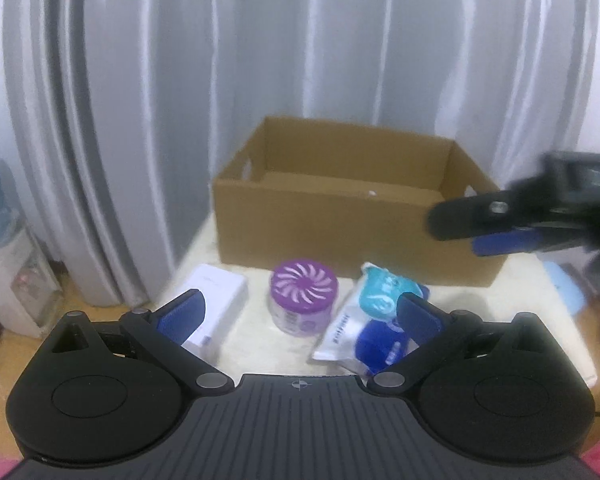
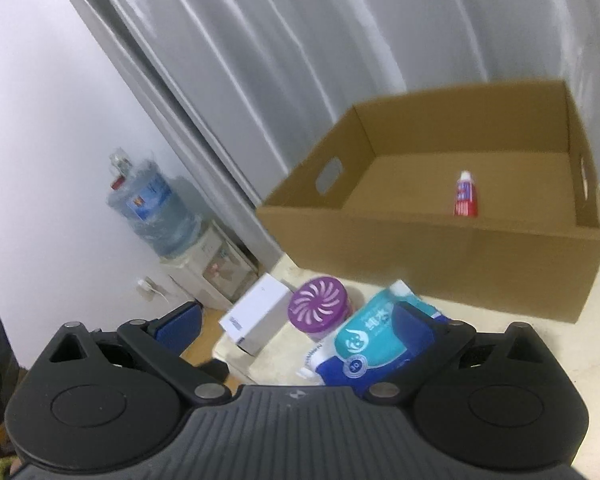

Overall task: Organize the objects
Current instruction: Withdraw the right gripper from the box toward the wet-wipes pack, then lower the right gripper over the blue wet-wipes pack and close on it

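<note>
An open cardboard box (image 1: 340, 216) stands at the back of the cream table (image 1: 532, 280). Inside the box (image 2: 420, 240) lies a red and white tube (image 2: 465, 196). In front of it sit a white carton (image 1: 216, 300), a purple-lidded jar (image 1: 302, 292) and a teal and blue wipes pack (image 1: 376, 320). My left gripper (image 1: 300, 314) is open, above and short of these three, holding nothing. My right gripper (image 2: 298, 326) is also open and empty, with the carton (image 2: 256, 316), jar (image 2: 320, 308) and pack (image 2: 372, 336) below it. From the left wrist, the right gripper (image 1: 456, 236) hangs by the box's front right corner.
A grey curtain (image 1: 180, 80) hangs behind the table. A water dispenser with a large bottle (image 2: 160, 216) stands on the floor to the left. The table's left edge runs just beside the white carton. A light blue item (image 1: 564, 288) lies at the right.
</note>
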Demonstrator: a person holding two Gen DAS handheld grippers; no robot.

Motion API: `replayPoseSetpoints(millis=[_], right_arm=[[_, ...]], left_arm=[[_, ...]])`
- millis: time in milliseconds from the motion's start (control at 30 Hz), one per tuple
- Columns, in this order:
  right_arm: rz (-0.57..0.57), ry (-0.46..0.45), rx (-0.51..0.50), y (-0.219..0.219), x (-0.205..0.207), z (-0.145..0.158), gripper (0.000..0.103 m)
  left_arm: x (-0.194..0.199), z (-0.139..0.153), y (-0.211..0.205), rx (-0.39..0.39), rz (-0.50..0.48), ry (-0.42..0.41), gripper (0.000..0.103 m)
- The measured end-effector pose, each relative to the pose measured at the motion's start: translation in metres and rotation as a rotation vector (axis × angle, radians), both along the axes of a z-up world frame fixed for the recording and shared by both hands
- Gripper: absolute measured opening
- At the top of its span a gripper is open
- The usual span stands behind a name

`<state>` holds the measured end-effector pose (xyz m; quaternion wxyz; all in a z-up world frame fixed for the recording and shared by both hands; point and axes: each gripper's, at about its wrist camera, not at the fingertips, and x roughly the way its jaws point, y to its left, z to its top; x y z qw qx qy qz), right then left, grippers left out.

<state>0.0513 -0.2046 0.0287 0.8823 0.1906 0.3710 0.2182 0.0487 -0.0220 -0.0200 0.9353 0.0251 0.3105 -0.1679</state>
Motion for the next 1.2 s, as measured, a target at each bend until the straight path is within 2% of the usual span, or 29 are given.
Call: replayPoseSetpoints(millis=[100, 233, 333, 533, 700, 833, 933, 1000, 1200], right_arm=[[0.005, 0.04, -0.026, 0.004, 0.014, -0.012, 0.101], [-0.034, 0.096, -0.072, -0.001, 0.031, -0.031, 0.095], [-0.063, 0.151, -0.083, -0.011, 0.045, -0.05, 0.09], [-0.071, 0.199, -0.085, -0.026, 0.067, -0.074, 0.089], [-0.041, 0.238, -0.091, -0.023, 0.081, -0.092, 0.089], [0.0, 0.268, -0.064, -0.018, 0.09, -0.1, 0.089], [0.013, 0.281, -0.056, -0.016, 0.091, -0.102, 0.089], [0.015, 0.288, -0.044, -0.018, 0.091, -0.101, 0.089], [0.029, 0.322, -0.02, -0.022, 0.09, -0.1, 0.09]], left_arm=[[0.008, -0.011, -0.007, -0.034, -0.026, 0.038, 0.101], [0.021, -0.027, -0.017, -0.117, -0.098, 0.154, 0.098], [0.028, -0.041, -0.025, -0.137, -0.118, 0.242, 0.091], [0.044, -0.061, -0.036, -0.152, -0.148, 0.352, 0.084], [0.044, -0.063, -0.041, -0.132, -0.152, 0.347, 0.086], [0.043, -0.06, -0.041, -0.15, -0.165, 0.339, 0.085], [0.042, -0.058, -0.044, -0.12, -0.149, 0.328, 0.083], [0.039, -0.057, -0.042, -0.104, -0.138, 0.321, 0.085], [0.048, -0.071, -0.037, -0.113, -0.123, 0.394, 0.087]])
